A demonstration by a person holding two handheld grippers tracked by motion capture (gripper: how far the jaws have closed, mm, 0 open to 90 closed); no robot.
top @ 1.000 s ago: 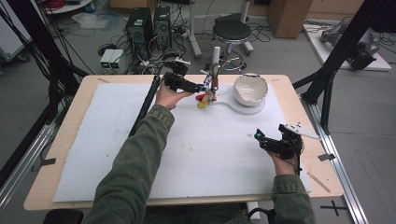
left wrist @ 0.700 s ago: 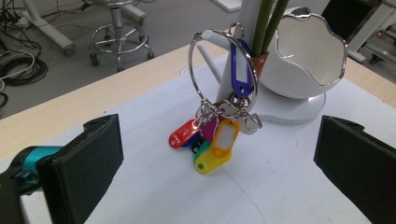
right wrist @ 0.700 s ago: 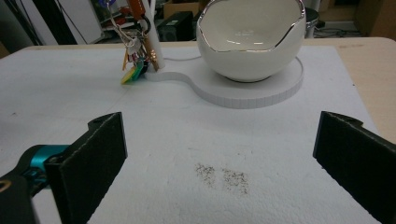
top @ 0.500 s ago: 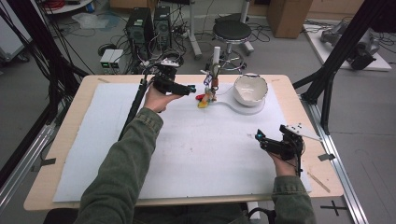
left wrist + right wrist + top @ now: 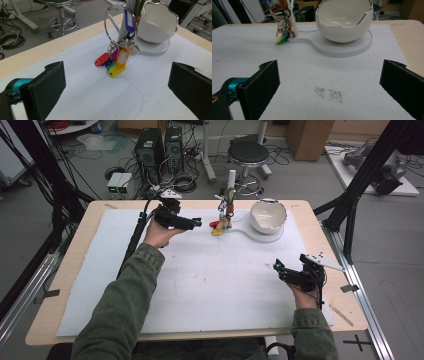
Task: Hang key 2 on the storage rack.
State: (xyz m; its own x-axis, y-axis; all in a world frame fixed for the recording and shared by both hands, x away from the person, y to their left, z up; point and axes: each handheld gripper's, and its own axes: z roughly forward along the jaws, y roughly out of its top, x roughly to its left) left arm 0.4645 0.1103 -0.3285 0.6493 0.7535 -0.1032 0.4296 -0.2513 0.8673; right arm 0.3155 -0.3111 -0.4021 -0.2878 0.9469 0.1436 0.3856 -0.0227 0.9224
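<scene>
- Key ring (image 5: 117, 25): large metal ring hung on the white stand, carrying smaller rings and coloured plastic tags, namely blue (image 5: 129, 21) up on the ring and orange (image 5: 121, 58), yellow (image 5: 115, 71) and red (image 5: 102, 59) low down, the lowest ones resting on the white mat. Further tags behind these are overlapped and hard to tell apart. In the high view the bunch (image 5: 218, 225) is a small blur of colour just left of the stand's base.
- White stand (image 5: 342, 48): flat base with a round pad under the bowl and a narrow neck running to an upright post (image 5: 292, 23); the post's top is cut off in both gripper views.
- Egg-shell bowl (image 5: 344, 23): white, with a jagged silver rim, sitting on the stand's round pad, right of the key ring. Its inside floor is partly hidden by the near wall.
- Left gripper (image 5: 192, 223): held above the mat just left of the key ring, aimed at it; jaws wide apart, nothing between them, not touching the ring.
- Right gripper (image 5: 280, 270): near the front right of the tabletop, well apart from the stand; jaws spread, holding nothing.
- White mat (image 5: 200, 285): covers most of the tabletop (image 5: 80, 235); a patch of dark specks (image 5: 329, 93) lies on it in front of the right gripper.
- Green stems and a brown item (image 5: 138, 10) behind the ring: cut off by the frame, identity unclear.
</scene>
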